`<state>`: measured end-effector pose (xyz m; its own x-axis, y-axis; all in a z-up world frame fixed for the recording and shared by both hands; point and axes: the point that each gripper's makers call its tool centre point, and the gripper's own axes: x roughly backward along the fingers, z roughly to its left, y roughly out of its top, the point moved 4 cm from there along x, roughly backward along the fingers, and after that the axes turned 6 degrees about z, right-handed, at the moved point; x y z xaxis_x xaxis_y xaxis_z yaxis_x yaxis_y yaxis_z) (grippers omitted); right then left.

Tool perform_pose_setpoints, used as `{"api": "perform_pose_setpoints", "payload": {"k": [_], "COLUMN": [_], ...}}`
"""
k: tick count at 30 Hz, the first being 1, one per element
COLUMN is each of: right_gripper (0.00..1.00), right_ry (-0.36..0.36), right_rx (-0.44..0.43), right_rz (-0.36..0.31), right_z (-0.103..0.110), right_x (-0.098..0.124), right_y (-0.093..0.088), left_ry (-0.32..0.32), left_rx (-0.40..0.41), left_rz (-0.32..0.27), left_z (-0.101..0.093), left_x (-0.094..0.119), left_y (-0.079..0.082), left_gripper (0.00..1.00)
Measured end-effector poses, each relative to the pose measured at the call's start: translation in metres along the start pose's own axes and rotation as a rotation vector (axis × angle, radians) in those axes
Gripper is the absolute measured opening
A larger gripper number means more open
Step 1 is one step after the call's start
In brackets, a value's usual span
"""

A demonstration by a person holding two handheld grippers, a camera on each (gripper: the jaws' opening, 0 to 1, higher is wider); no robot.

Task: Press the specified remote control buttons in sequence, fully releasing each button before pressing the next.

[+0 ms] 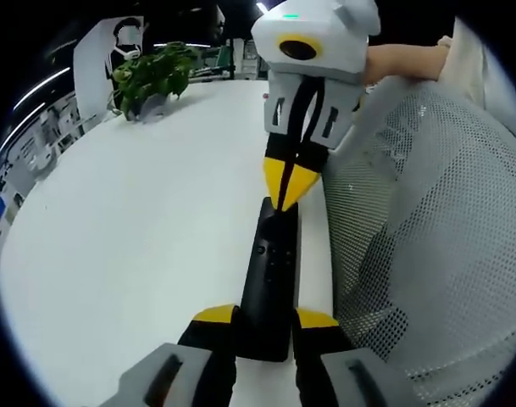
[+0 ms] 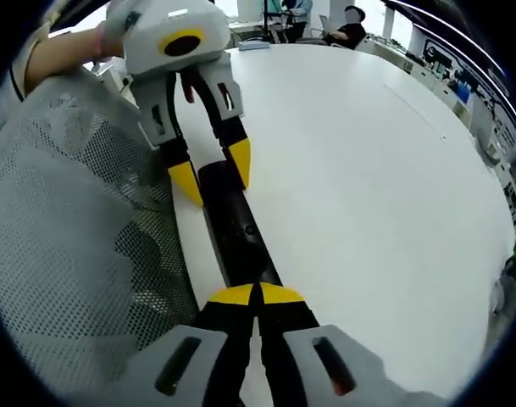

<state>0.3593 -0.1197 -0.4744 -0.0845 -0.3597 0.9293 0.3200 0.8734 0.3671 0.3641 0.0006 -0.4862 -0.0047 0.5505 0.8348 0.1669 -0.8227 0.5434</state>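
In the left gripper view my left gripper (image 1: 264,320) rises from the bottom centre of the frame, its yellow-tipped jaws spread and clamped on either side of the near end of the black remote control (image 1: 270,271). The remote lies on the white table (image 1: 130,246), running up the middle of the frame. My right gripper (image 1: 290,185) comes down from the top centre, jaws pressed together, tips resting on the remote's far end. A mesh chair back (image 1: 427,246) fills the right side; a potted plant (image 1: 152,76) stands upper left.

In the right gripper view the right gripper (image 2: 258,294) sits bottom centre, jaws closed on nothing, tips over the remote (image 2: 236,229). The left gripper (image 2: 211,174) straddles it at upper left.
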Motion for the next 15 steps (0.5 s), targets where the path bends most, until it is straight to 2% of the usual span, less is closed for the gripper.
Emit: {"api": "perform_pose_setpoints", "payload": {"k": [5,6,7,9,12,15], "right_gripper": [0.0,0.0,0.0,0.0,0.0,0.0], "right_ry": [0.0,0.002,0.003,0.001,0.0,0.011], "right_rx": [0.013,0.015,0.02,0.027,0.027,0.001], "right_rz": [0.01,0.01,0.009,0.012,0.011,0.001], "right_z": [0.001,0.0024,0.0033,0.0033,0.0026,0.0019], "right_x": [0.0003,0.0004,0.0003,0.0,0.0,0.0004], "right_y": [-0.0002,-0.0001,0.0,0.0003,0.0001,-0.0006], "left_ry": [-0.014,-0.046,-0.062,-0.045,-0.017,-0.015], "left_rx": [0.027,0.14,0.172,0.067,-0.036,-0.037], "left_rz": [-0.011,-0.027,-0.028,-0.031,-0.002,0.003], "left_z": [-0.0012,-0.0036,-0.0018,-0.0008,-0.0039,-0.0047], "left_x": [0.0011,0.0015,0.001,0.0012,0.0004,0.0001], "left_y": [0.0004,0.003,0.0043,0.0026,0.0012,0.0011], "left_gripper": [0.25,0.25,0.25,0.25,0.25,0.24]}}
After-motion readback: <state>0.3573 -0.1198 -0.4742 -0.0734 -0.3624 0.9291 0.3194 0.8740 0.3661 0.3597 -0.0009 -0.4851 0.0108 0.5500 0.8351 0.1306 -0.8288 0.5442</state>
